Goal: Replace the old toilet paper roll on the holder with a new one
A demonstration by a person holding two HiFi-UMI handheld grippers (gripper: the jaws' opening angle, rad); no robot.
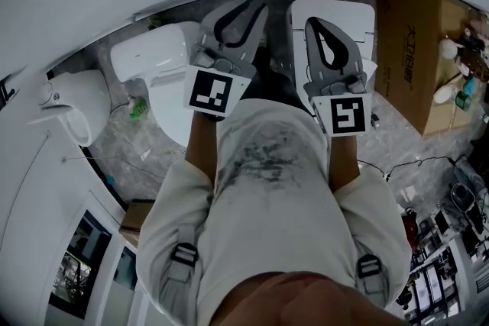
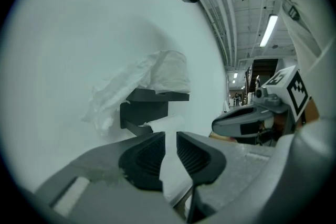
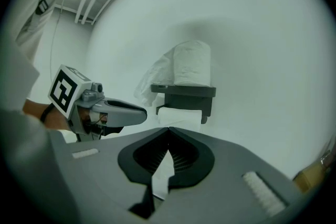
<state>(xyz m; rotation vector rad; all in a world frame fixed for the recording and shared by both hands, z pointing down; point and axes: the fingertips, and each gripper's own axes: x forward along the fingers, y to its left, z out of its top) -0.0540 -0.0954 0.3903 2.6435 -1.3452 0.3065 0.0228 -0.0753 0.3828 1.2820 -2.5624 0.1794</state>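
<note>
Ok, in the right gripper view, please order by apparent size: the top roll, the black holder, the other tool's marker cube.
1. top roll
2. black holder
3. marker cube, but it is nearer the camera and looks close to the holder, so this pair is unsure.

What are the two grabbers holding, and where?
Nothing that I can make out. The left gripper is open, the right gripper shut with no clear thing in it; both are short of the paper holder.

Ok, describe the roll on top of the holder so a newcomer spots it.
On the white wall hangs a dark holder with a flat shelf. The roll stands upright on that shelf, crinkled wrap trailing from its left side; the other paper hangs beneath the shelf.
</note>
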